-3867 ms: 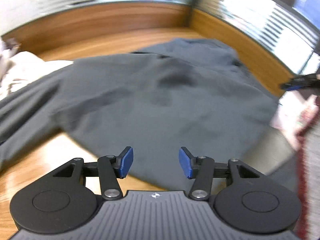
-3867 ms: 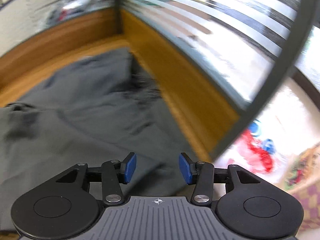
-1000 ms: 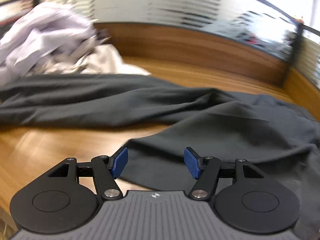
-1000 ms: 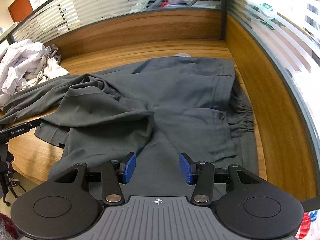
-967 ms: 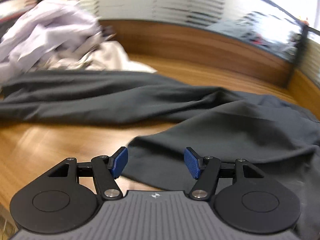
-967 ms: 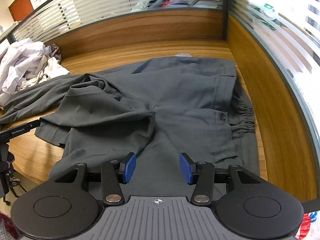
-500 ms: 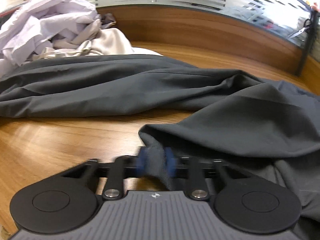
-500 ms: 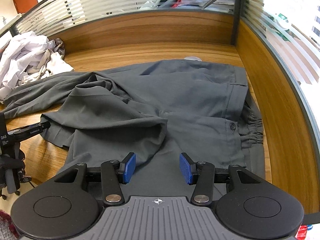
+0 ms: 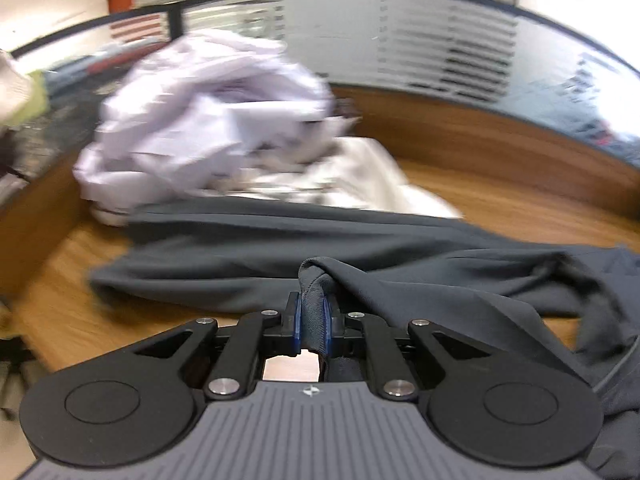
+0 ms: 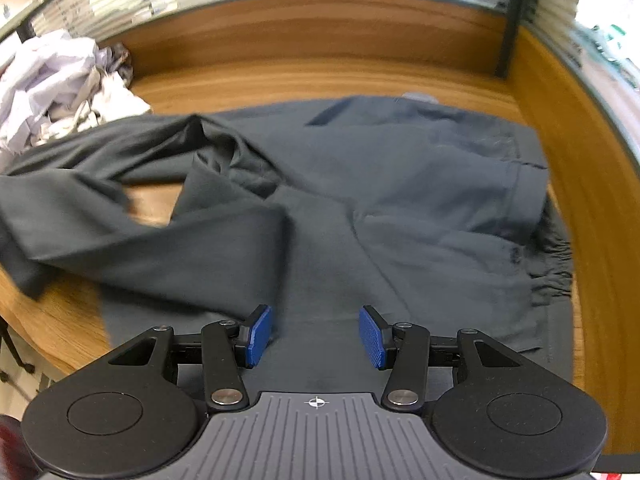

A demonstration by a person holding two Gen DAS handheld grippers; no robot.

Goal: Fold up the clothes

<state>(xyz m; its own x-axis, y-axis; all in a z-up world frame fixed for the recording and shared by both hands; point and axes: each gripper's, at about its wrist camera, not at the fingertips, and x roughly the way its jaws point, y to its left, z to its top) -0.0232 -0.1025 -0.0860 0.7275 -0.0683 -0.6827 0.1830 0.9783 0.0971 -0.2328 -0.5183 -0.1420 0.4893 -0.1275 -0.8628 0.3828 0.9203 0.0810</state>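
Dark grey trousers (image 10: 400,200) lie spread on the wooden desk (image 10: 320,80), waistband at the right, legs running left. In the left wrist view my left gripper (image 9: 312,326) has its jaws closing on a bunched hem of a trouser leg (image 9: 316,280); the blue pads press the cloth from both sides, and the leg trails off to the right. The other leg (image 9: 280,240) lies flat across the desk behind it. My right gripper (image 10: 316,336) hovers open over the seat area of the trousers, with nothing between its fingers.
A crumpled pile of white and pale clothes (image 9: 208,128) (image 10: 52,80) sits at the desk's far left. Wooden partition walls (image 10: 580,200) with glass above close off the back and right sides. The desk's front edge (image 10: 60,344) runs at the lower left.
My left gripper went from open to clamped on the trouser-leg hem, then rose and swung left with it. The leg now stretches leftward. My right gripper sank closer over the trousers.
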